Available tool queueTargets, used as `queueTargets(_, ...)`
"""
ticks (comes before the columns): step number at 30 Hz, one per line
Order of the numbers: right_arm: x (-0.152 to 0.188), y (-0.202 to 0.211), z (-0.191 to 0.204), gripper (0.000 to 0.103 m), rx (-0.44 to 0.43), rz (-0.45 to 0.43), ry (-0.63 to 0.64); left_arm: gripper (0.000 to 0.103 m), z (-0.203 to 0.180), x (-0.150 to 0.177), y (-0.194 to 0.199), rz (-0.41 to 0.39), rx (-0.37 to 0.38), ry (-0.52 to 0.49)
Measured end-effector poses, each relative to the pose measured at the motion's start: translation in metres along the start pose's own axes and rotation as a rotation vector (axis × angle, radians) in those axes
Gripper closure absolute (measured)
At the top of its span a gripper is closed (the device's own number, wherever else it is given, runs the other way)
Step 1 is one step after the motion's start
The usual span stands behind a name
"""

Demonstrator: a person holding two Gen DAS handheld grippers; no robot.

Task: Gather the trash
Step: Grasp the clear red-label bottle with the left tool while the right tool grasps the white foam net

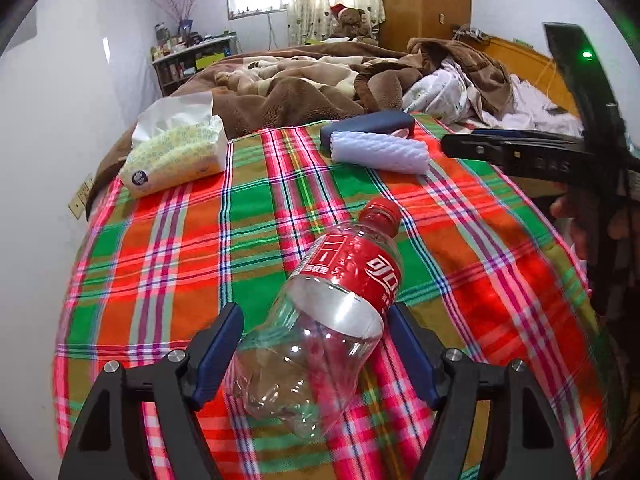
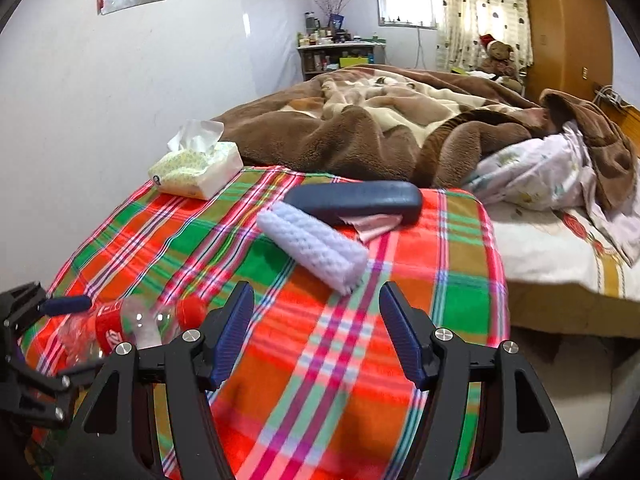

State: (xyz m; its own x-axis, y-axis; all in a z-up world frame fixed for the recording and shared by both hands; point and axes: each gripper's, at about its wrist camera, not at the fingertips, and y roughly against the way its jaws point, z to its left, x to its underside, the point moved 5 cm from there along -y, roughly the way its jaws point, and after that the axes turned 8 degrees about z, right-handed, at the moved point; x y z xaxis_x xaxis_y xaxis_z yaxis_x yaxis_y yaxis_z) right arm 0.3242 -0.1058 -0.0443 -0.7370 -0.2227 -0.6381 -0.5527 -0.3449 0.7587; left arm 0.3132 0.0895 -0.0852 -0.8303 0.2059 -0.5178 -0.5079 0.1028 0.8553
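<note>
An empty clear plastic bottle with a red label and red cap lies on the plaid cloth, cap pointing away. My left gripper is open, its blue pads on either side of the bottle's lower body, not visibly pressing it. The bottle also shows in the right wrist view at the lower left, with the left gripper around it. My right gripper is open and empty above the cloth, just short of a rolled white cloth.
A tissue pack lies at the cloth's far left. A dark blue case lies behind the white roll, over a pink cloth. Brown blankets and white bedding cover the bed beyond. A white wall runs along the left.
</note>
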Motion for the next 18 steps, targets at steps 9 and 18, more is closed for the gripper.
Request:
queueTargets(9, -0.026, -0.035, 0.009, 0.036, 0.01, 0.032, 0.128, 0.029, 0.018, -0.004, -0.002, -0.024, 0.021, 0.13)
queueTargets(18, -0.032, -0.069, 0.009, 0.036, 0.009, 0.091, 0.174, 0.029, 0.028, -0.013, -0.012, -0.025, 0.089, 0.223)
